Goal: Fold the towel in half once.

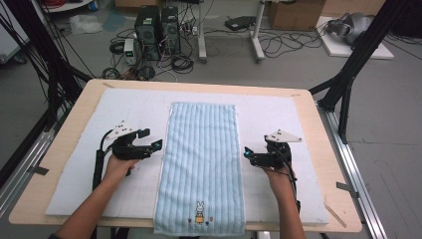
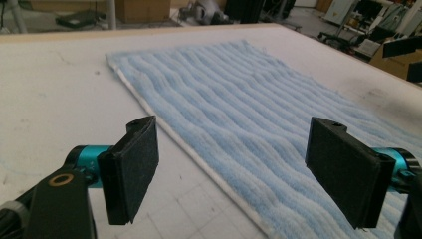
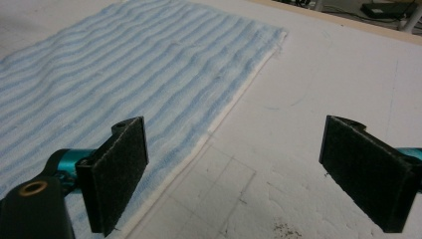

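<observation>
Blue striped towel (image 1: 201, 169) lies flat, lengthwise down the middle of the white mat (image 1: 74, 174) on the tabletop (image 1: 318, 134), near end hanging over the front edge. Left gripper (image 1: 158, 145) just beside towel's left edge, fingers (image 2: 132, 169) spread wide, nothing grasped. Right gripper (image 1: 247, 154) at the right edge, fingers (image 3: 117, 172) likewise released, straddling the hem.

- We count one blue striped towel (image 1: 202, 164).
- We count one white mat (image 1: 94, 154) beneath it.
- We see two grippers: left gripper (image 1: 155, 145), right gripper (image 1: 247, 154).
</observation>
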`<state>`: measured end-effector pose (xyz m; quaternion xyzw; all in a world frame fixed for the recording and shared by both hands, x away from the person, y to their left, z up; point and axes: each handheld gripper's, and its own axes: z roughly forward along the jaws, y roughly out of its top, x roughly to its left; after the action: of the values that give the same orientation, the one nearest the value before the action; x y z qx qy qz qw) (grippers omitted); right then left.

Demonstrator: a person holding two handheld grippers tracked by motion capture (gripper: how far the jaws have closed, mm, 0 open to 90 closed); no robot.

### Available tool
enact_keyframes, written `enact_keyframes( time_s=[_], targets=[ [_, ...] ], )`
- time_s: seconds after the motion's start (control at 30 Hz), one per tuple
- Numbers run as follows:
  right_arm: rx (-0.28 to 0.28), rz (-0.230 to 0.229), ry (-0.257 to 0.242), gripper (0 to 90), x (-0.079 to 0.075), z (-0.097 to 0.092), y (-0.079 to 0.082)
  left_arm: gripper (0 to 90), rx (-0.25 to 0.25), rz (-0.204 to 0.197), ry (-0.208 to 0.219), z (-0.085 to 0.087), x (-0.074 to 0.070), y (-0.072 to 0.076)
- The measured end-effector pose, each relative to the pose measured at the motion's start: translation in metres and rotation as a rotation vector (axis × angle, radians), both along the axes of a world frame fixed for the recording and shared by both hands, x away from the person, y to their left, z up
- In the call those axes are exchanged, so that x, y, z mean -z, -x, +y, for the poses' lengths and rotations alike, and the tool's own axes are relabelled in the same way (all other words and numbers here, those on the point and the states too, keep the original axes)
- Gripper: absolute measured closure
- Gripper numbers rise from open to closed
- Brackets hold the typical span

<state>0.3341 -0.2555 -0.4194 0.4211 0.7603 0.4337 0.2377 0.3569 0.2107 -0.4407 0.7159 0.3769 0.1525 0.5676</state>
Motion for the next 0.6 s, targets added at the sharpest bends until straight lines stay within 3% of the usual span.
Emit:
enact_keyframes(
  time_s=[0.13, 0.33, 0.6],
  targets=[
    [-0.003, 0.003, -0.004, 11.1, 0.001, 0.002, -0.002, 21.5, -0.017, 0.006, 0.013, 0.002, 0.0, -0.001],
    [-0.003, 0.019, -0.008, 11.1, 0.003, 0.002, -0.004, 18.8, -0.035, 0.056, 0.035, 0.002, 0.003, -0.006],
    [-0.004, 0.027, -0.016, 11.1, 0.004, 0.001, -0.005, 20.3, -0.06, 0.08, 0.049, -0.001, -0.009, -0.026]
  ],
)
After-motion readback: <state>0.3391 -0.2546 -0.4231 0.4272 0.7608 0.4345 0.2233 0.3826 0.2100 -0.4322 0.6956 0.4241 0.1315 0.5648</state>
